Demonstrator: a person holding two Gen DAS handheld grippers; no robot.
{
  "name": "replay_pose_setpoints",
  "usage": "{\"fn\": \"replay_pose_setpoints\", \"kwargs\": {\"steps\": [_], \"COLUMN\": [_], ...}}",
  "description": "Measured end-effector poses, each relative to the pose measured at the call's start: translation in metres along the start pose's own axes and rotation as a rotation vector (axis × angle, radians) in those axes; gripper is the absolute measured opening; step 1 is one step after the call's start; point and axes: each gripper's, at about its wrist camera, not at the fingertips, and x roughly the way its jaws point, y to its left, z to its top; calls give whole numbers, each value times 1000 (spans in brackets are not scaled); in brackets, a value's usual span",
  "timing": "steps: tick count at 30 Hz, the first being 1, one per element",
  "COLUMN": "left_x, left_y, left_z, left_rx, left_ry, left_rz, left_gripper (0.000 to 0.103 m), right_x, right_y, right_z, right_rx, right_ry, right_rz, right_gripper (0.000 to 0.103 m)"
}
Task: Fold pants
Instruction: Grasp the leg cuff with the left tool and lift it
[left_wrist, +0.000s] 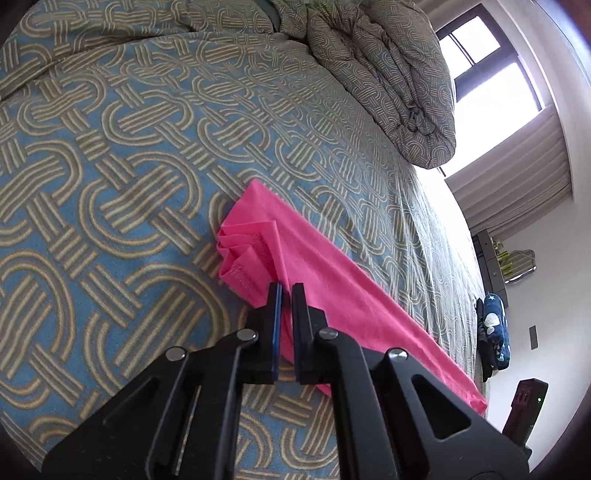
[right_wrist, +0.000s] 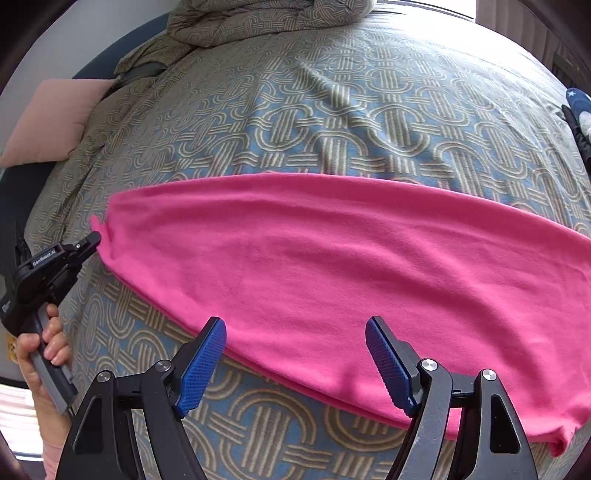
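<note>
While left tool (left_wrist: 283, 291) pinches pants (right_wrist: 332, 266) hem, bedspread (right_wrist: 332, 122) beyond lies open.

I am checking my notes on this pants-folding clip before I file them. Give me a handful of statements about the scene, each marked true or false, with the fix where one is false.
1. The pink pants lie stretched out on the patterned bedspread. True.
2. The right tongs are clamped on the fabric. False: they stand wide open above the near edge of the pants, holding nothing.
3. The left tongs are shut at one end of the pants. True: the fabric sits between the closed fingers.
4. A bunched duvet lies at the far side of the bed. True.
5. The pants are blue. False: they are bright pink.
</note>
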Motion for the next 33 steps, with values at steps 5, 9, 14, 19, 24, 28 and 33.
{"fn": "replay_pose_setpoints", "kwargs": {"steps": [5,9,14,19,24,28,33], "left_x": [-13,-20,-24,-6,16,30,23], "left_y": [-27,-42,-20,9,15,16,22], "left_z": [5,5,3,-2,0,10,9], "left_rx": [77,111,69,-84,-203,-240,-272], "left_ry": [-29,-32,-22,78,82,61,30], "left_rz": [-15,15,139,101,26,44,-7], "left_gripper": [4,4,34,56,56,10,7], "right_x": [13,6,-18,-29,-27,-25,-19], "right_y": [-11,-27,-47,-57,-56,-53,-57], "right_z": [2,-8,-19,-27,-29,-27,-25], "right_rx": [84,106,83,42,43,34,43], "right_ry": [36,33,-24,-44,-42,-39,-34], "right_rz": [75,109,95,81,93,86,77], "right_gripper": [79,79,80,80,80,80,80]}}
